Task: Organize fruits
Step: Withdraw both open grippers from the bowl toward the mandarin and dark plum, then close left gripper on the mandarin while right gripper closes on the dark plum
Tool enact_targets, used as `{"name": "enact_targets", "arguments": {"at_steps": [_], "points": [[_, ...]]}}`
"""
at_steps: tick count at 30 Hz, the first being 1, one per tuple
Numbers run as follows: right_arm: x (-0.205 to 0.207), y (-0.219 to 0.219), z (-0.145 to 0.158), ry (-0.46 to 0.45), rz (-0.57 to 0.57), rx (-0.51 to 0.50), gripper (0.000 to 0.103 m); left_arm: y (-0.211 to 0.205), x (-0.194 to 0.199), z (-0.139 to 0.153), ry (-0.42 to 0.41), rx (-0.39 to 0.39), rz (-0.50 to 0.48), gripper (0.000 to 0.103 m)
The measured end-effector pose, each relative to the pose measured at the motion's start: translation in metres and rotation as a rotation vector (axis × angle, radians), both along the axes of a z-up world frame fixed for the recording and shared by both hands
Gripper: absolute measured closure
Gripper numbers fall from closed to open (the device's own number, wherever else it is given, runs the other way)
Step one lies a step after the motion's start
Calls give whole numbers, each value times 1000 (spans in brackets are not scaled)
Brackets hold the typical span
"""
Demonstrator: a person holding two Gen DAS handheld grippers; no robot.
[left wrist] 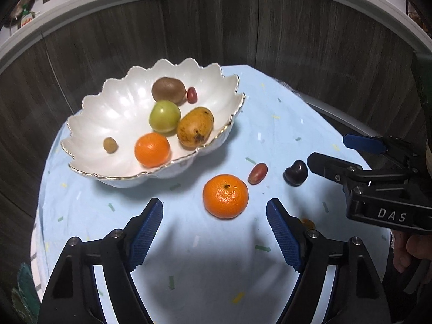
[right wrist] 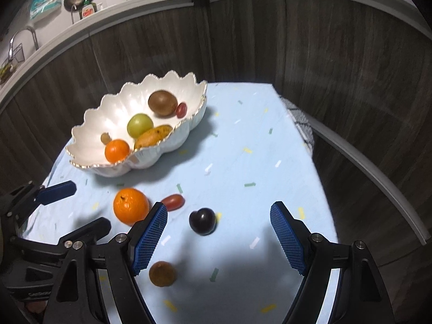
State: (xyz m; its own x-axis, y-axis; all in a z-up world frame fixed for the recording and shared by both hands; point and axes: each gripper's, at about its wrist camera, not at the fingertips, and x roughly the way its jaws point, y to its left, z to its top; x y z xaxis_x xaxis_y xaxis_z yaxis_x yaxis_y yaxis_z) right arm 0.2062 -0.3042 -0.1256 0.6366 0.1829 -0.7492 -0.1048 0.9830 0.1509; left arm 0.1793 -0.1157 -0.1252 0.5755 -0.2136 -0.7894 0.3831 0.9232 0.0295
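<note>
Both grippers gape empty — left (left wrist: 214, 232) behind the orange (left wrist: 225, 196), stem-end up, right (right wrist: 218, 239), marked "DAS", behind the plum (right wrist: 202, 221) — near the bowl (left wrist: 89, 124).

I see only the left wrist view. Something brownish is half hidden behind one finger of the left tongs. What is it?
Observer: A small round brown fruit lies on the cloth, apart from the mandarin.
Operator: Is the dark plum lined up with the right tongs?
Observer: Yes. The right tongs are open, and the dark plum lies just ahead between their fingers, nearer the left one.
</note>
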Motion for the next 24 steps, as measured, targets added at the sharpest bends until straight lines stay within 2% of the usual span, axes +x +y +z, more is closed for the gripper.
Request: {"name": "enact_targets", "arguments": {"at_steps": [6,12,17,20,24], "points": [[7,0,-15,37,17,12,24,-3,7,-12,19,5,-1,25],[12,3,-25,60,36,22,24,-7,15,-24,51,-4,-10,30],[17,8,-30,72,50,26,24,-10,22,-31,70,-5,-23,39],[21,10,-33,76,55,29,25,-12,25,-35,78,-7,-23,39],[25,12,-36,87,57,28,31,-11,29,-39,87,-7,-11,40]]}}
